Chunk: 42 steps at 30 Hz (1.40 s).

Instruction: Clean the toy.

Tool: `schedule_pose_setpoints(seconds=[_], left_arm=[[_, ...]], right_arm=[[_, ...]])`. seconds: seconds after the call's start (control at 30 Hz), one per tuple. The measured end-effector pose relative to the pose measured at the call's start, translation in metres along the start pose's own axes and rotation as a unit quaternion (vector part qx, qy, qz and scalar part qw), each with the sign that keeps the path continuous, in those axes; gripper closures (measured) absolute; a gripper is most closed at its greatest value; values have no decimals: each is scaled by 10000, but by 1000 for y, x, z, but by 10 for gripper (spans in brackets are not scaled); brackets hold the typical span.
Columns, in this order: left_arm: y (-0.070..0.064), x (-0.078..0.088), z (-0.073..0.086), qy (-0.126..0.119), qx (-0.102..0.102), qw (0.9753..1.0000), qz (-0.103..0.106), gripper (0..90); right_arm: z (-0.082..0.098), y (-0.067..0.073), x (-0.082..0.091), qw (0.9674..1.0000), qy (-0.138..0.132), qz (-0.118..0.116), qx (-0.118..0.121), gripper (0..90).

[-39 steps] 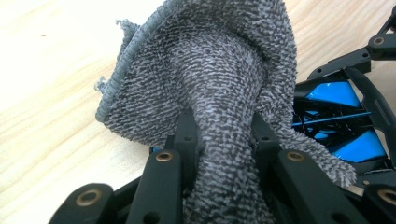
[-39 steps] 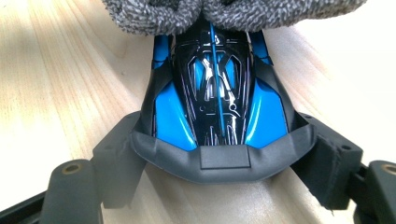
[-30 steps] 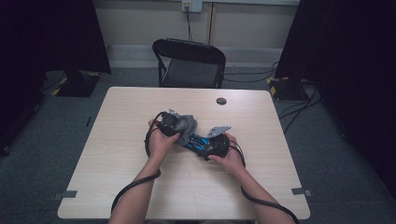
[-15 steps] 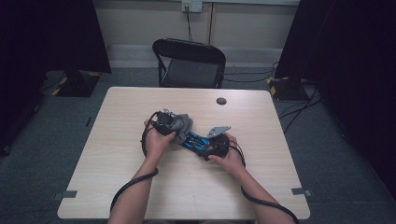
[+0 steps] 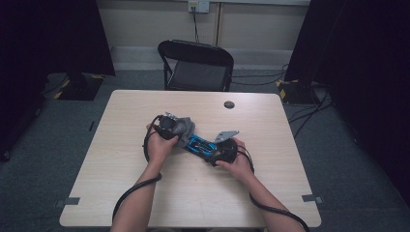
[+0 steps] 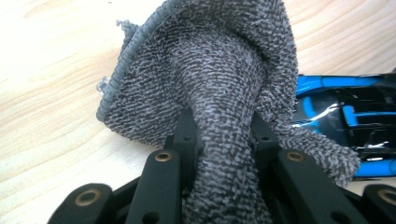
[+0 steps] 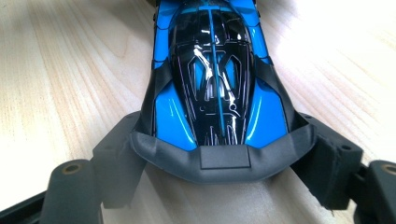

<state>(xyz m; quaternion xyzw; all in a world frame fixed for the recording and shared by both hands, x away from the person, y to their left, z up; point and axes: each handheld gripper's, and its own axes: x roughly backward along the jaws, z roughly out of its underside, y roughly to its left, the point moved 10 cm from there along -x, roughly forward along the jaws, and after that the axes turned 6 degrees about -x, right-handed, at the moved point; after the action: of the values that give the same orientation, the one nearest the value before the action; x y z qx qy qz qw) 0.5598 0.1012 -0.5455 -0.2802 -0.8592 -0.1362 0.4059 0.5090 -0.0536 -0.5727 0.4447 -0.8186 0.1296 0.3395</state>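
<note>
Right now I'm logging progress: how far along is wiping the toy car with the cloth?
Done: the right gripper clamps the blue car at one end, steadying it on the table. In hand: the left gripper is shut on the grey cloth, draped at the car's other end. Left: whether any of the body has been wiped can't be told.

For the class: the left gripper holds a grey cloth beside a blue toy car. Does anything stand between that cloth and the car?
Nothing visible does. The left gripper is shut on the cloth, which hangs right next to the car. The right gripper clamps the car's end, clear of the cloth's side.
</note>
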Motion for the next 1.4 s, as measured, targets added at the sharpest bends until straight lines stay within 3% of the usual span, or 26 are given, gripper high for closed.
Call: schedule_pose_setpoints(seconds=[0.27, 0.93, 1.4], left_arm=[[10, -2, 6, -12, 131, 9999, -87, 709], [20, -4, 11, 28, 215, 9996, -160, 709], [33, 7, 23, 36, 374, 9990, -223, 710]], right_arm=[[0, 0, 0, 10000, 1, -2, 9, 243], [0, 0, 0, 10000, 1, -1, 10, 243], [0, 0, 0, 10000, 1, -5, 4, 243]])
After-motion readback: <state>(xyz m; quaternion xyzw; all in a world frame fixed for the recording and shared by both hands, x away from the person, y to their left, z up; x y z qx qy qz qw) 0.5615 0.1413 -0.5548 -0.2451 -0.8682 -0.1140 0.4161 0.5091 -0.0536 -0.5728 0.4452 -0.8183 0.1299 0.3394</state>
